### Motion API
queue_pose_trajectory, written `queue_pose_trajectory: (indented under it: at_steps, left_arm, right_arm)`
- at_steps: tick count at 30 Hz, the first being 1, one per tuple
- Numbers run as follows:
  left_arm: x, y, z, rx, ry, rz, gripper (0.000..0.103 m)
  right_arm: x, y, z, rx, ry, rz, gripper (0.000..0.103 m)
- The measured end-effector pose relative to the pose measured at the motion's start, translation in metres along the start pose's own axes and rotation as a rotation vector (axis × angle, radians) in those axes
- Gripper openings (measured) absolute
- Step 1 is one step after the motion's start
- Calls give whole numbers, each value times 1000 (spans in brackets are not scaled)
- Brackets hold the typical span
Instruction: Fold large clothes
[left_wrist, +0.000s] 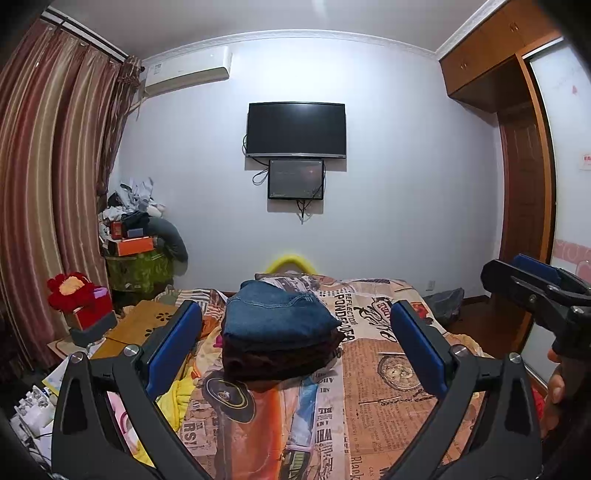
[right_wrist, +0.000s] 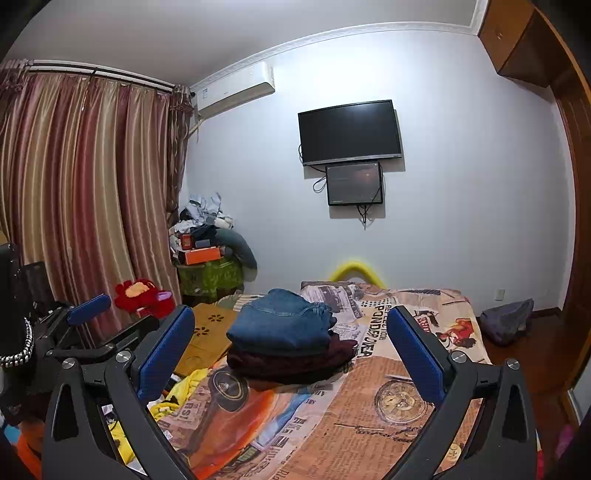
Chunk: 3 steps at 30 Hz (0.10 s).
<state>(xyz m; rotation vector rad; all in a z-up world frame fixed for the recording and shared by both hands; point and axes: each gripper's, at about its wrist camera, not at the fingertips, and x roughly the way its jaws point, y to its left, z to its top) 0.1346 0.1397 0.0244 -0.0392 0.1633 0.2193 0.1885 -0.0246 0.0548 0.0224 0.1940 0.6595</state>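
A folded blue denim garment (left_wrist: 279, 319) lies on top of a folded dark maroon garment (left_wrist: 280, 360), stacked on the bed's printed cover (left_wrist: 376, 398). The stack also shows in the right wrist view, denim (right_wrist: 280, 325) over maroon (right_wrist: 291, 362). My left gripper (left_wrist: 295, 347) is open and empty, held above the bed with the stack between its blue pads. My right gripper (right_wrist: 291, 350) is open and empty, also framing the stack from a little distance. The right gripper also shows at the right edge of the left wrist view (left_wrist: 535, 288).
A yellow cloth (left_wrist: 181, 395) lies at the bed's left edge. A red plush toy (left_wrist: 74, 291) and a cluttered green-covered stand (left_wrist: 140, 266) sit by the striped curtain (left_wrist: 48, 184). A wall TV (left_wrist: 295, 129), a wooden wardrobe (left_wrist: 524, 177) and a dark bag (right_wrist: 506, 321) on the floor at right.
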Motion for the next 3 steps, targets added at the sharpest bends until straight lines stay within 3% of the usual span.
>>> queue_pose_trajectory:
  at_steps: [3]
  left_arm:
    - [0, 0, 0, 0, -1, 0, 102]
  right_arm:
    - [2, 1, -2, -1, 5, -2, 103]
